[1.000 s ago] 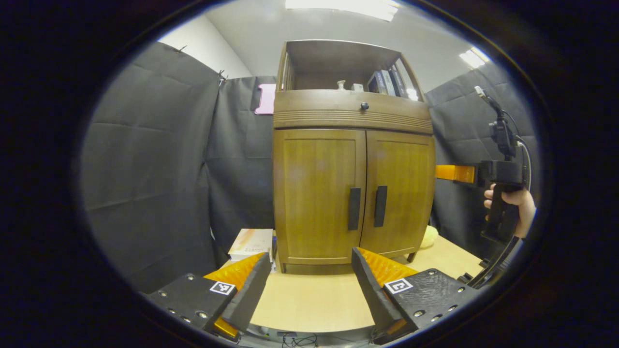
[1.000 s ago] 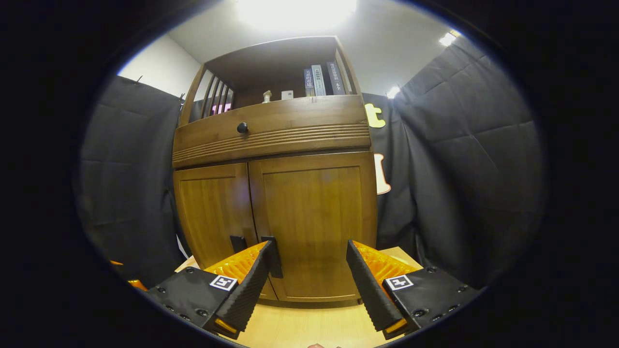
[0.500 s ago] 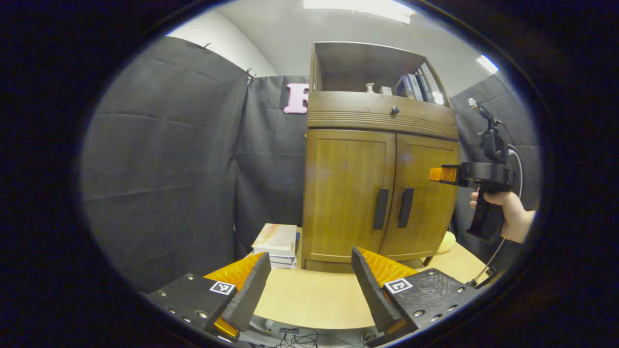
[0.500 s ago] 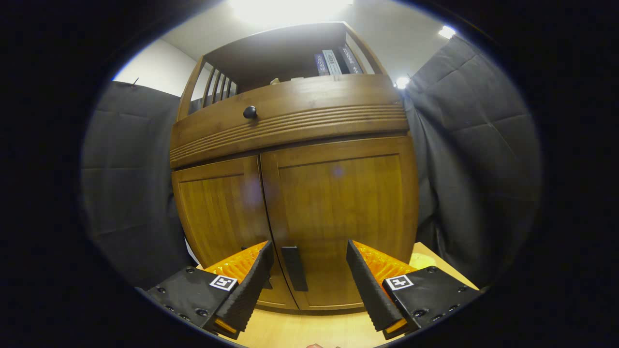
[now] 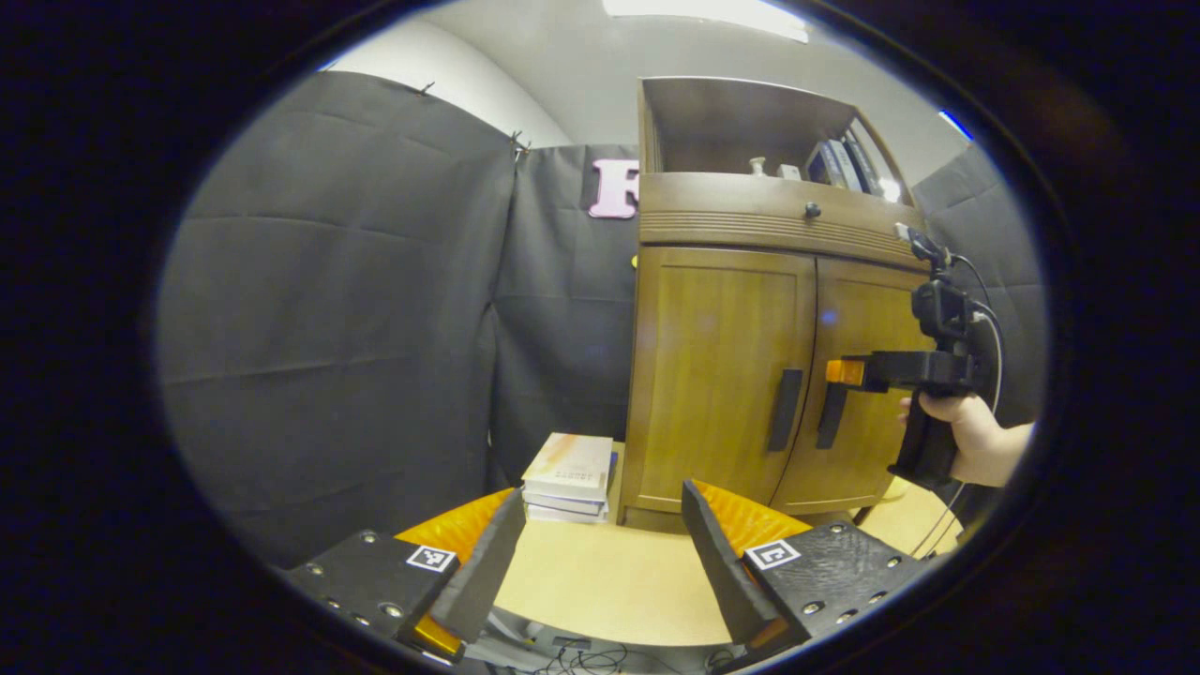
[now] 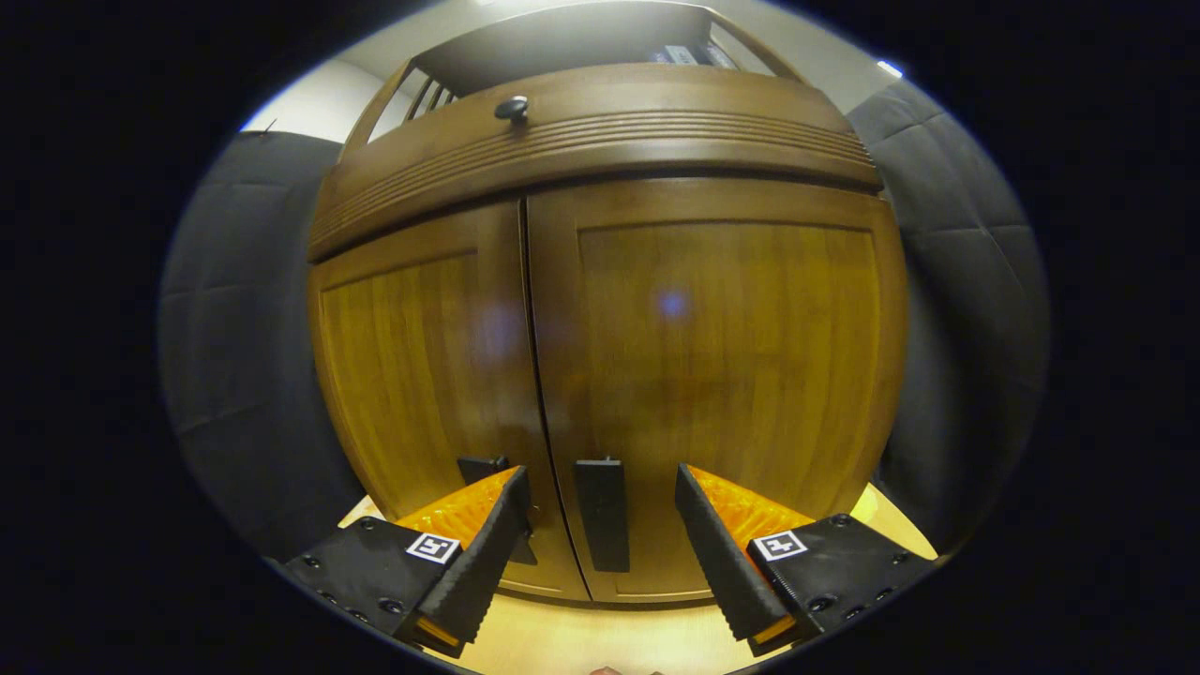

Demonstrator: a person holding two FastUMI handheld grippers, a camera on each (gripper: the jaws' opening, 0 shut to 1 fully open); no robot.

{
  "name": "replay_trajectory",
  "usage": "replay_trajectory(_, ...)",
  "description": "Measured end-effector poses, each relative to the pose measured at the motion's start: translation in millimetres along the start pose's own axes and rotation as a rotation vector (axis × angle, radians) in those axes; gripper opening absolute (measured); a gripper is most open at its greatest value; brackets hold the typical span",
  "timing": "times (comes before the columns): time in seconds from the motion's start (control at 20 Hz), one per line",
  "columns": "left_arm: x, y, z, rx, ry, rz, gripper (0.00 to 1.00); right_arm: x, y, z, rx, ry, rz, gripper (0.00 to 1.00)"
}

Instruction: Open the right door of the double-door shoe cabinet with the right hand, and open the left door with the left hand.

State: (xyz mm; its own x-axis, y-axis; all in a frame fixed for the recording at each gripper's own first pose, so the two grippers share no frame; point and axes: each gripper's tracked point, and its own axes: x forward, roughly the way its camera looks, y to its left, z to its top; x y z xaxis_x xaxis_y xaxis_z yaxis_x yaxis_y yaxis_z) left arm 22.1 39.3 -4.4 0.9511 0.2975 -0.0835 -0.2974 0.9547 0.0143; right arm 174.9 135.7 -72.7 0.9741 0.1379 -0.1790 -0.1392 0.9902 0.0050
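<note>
In the left gripper view, the left gripper [image 5: 600, 544] hangs low over the desk [image 5: 609, 581] with its fingers spread wide and nothing between them. It sits well back from the shoe cabinet [image 5: 769, 356], probably because the right door comes first in the task. The cabinet stands on the desk with both doors shut. A stack of books [image 5: 568, 476] lies just beside its left wall. Farther off, a hand [image 5: 966, 436] holds the right gripper [image 5: 842, 372] level at handle height, with its tip close to the right door's handle [image 5: 831, 415]. The left door's handle [image 5: 786, 410] sits just beside it, untouched.

In the right gripper view, the right gripper [image 6: 600, 525] is up close to the cabinet front, its fingers wide apart. The right door's handle [image 6: 602, 514] stands upright between them, with a gap on each side. The fingers appear placed to straddle the bar before closing on it. The left door's handle [image 6: 482, 469] peeks out behind the left finger, so closing should catch only the right bar. The right door [image 6: 722, 375] lies flush with the left door [image 6: 422, 366].
</note>
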Motion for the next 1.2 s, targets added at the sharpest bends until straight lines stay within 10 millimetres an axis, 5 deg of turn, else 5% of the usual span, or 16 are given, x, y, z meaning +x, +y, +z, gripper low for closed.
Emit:
replay_trajectory(0.35,21,-6,-10,-0.004,0.032,0.038,0.96,21,-1,-22,-0.040,0.055,-0.015,0.98)
replay_trajectory(0.5,31,-14,-10,-0.010,0.035,0.027,0.96,20,-12,-13,-0.047,0.068,-0.025,0.87)
replay_trajectory(0.7,34,-23,-5,0.007,0.026,0.013,0.96,16,-34,3,-0.040,0.081,-0.035,0.62)
replay_trajectory(0.8,35,-28,-7,0.006,0.028,0.003,0.96,18,-26,0,-0.029,0.083,-0.017,0.56)
replay_trajectory(0.9,32,-34,-10,-0.007,0.032,-0.015,0.96,20,-24,-1,-0.027,0.088,-0.037,0.36)
replay_trajectory(1.2,21,-39,-13,0.021,0.030,-0.036,0.96,18,-23,-5,-0.011,0.104,-0.020,0.24)
